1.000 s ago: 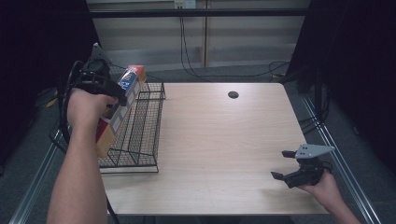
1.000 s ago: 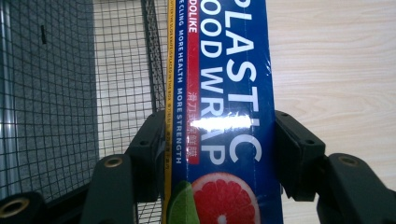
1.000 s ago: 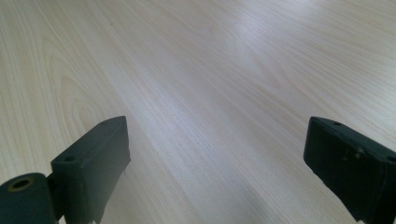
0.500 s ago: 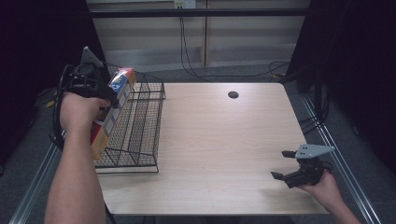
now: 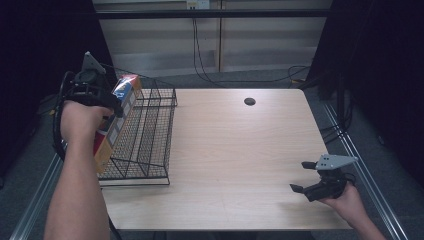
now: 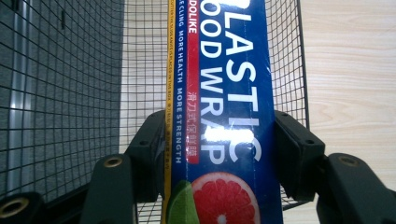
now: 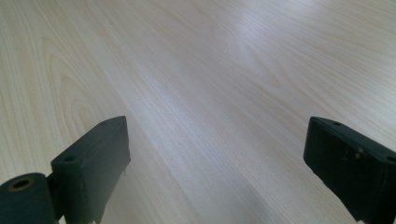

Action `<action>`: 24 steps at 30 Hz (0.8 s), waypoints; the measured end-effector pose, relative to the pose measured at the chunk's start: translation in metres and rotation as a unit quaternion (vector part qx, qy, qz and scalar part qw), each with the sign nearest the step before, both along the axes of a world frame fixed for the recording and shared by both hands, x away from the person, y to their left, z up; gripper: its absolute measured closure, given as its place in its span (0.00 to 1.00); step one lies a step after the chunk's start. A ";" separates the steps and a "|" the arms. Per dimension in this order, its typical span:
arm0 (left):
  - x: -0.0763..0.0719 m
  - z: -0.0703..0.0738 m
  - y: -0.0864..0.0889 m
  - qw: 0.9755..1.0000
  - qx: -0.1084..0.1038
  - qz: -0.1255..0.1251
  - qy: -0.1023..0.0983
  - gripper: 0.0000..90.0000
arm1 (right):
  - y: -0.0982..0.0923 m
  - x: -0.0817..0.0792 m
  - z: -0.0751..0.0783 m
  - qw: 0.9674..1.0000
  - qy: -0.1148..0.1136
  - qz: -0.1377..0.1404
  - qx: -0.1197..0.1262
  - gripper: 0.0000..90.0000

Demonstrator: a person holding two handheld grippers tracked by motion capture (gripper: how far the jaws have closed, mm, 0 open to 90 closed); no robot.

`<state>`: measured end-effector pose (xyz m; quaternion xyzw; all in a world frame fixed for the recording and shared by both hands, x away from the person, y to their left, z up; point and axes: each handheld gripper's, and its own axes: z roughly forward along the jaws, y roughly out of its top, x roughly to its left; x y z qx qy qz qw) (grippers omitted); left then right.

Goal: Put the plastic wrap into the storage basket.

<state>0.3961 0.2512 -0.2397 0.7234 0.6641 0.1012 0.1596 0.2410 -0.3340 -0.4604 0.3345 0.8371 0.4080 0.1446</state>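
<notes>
From the high view, your left gripper (image 5: 107, 102) has the plastic wrap box (image 5: 116, 122) clamped near its upper end, and the long box hangs tilted at the left side of the black wire basket (image 5: 150, 135), its lower end down by the basket's near left corner; whether it sits inside the wire or just against it can't be told from here. Your right gripper (image 5: 307, 177) rests low at the near right corner of the wooden table (image 5: 240, 150), well apart from the basket. In the left gripper view, the two black jaws press on both long edges of the plastic wrap box (image 6: 224, 121), with the basket's mesh (image 6: 70, 93) directly beyond it and bare tabletop to the right. In the right gripper view, your right gripper (image 7: 215, 158) has its jaws spread wide over plain wood, with nothing between them. You look to be mid-way through moving the box at the basket, either setting it in or drawing it out. Next, keep the long box from catching on the wire, and hold your pinch until it is settled
</notes>
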 end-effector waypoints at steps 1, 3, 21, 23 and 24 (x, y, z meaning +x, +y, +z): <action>0.000 0.000 0.000 1.000 0.000 -0.001 0.000 0.48 | 0.000 0.000 0.000 1.000 0.000 0.000 0.000 0.08; 0.000 0.000 0.002 1.000 0.002 0.001 -0.001 0.48 | 0.000 0.000 0.000 1.000 0.000 0.000 0.000 0.08; -0.001 -0.004 0.016 0.999 0.000 0.033 -0.008 0.48 | 0.001 0.001 -0.001 1.000 0.001 -0.002 -0.003 0.08; -0.001 -0.005 0.017 0.999 0.001 0.031 -0.007 0.48 | 0.002 0.001 -0.001 1.000 -0.001 0.000 -0.003 0.08; -0.001 -0.006 0.017 0.999 -0.001 0.034 -0.007 0.48 | 0.002 0.001 -0.001 1.000 -0.001 0.000 -0.003 0.08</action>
